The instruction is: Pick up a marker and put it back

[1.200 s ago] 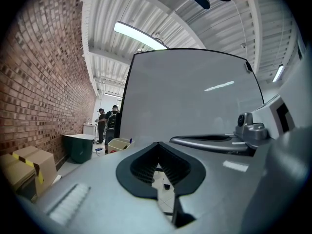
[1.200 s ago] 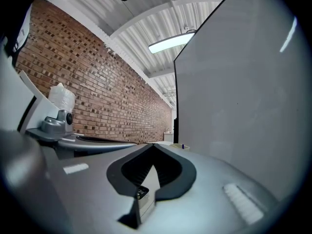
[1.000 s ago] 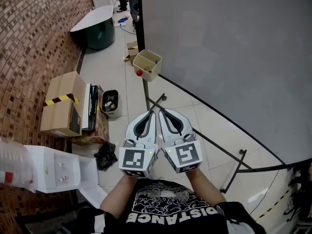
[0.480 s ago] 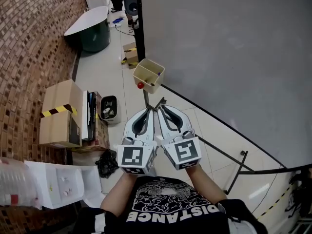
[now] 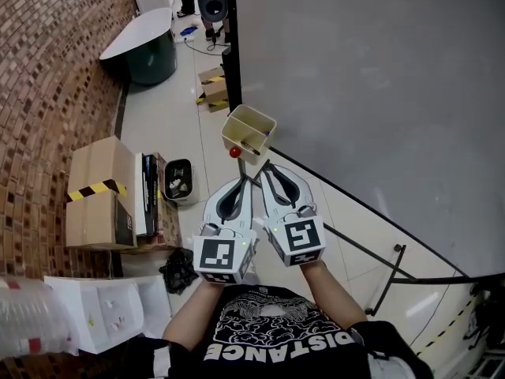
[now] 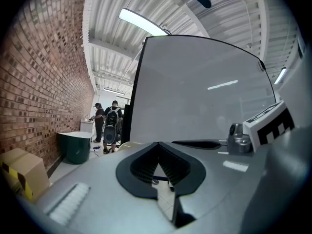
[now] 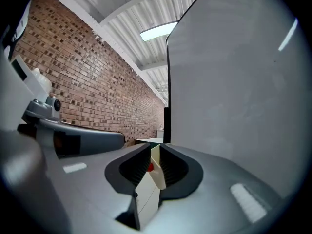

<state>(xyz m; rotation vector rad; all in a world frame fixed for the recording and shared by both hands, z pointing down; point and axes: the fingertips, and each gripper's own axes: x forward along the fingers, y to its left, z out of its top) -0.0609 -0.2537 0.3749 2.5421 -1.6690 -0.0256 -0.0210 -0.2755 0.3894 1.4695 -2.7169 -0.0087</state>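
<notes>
**Two grippers held up near the marker box by a whiteboard**

A big grey board [image 5: 379,93] fills the right, w/ a brick wall [image 5: 55,69] at left. Vs 0.5 s ago, the cream box [image 5: 254,110] at the board's edge sits lower in the head view, now just past both gripper tips. L gripper [image 5: 249,180] and R gripper [image 5: 266,166] are side by side, nearly touching. L gripper view: jaws pressed together, empty. That view alone shows two people [image 6: 108,126] far off. R gripper view: jaws a sliver apart, empty, w/ the box and its red knob [image 7: 150,167] seen thru the gap. Only the head view shows a marker [image 5: 251,144], lying inside the box, apart from all fingers.
</notes>
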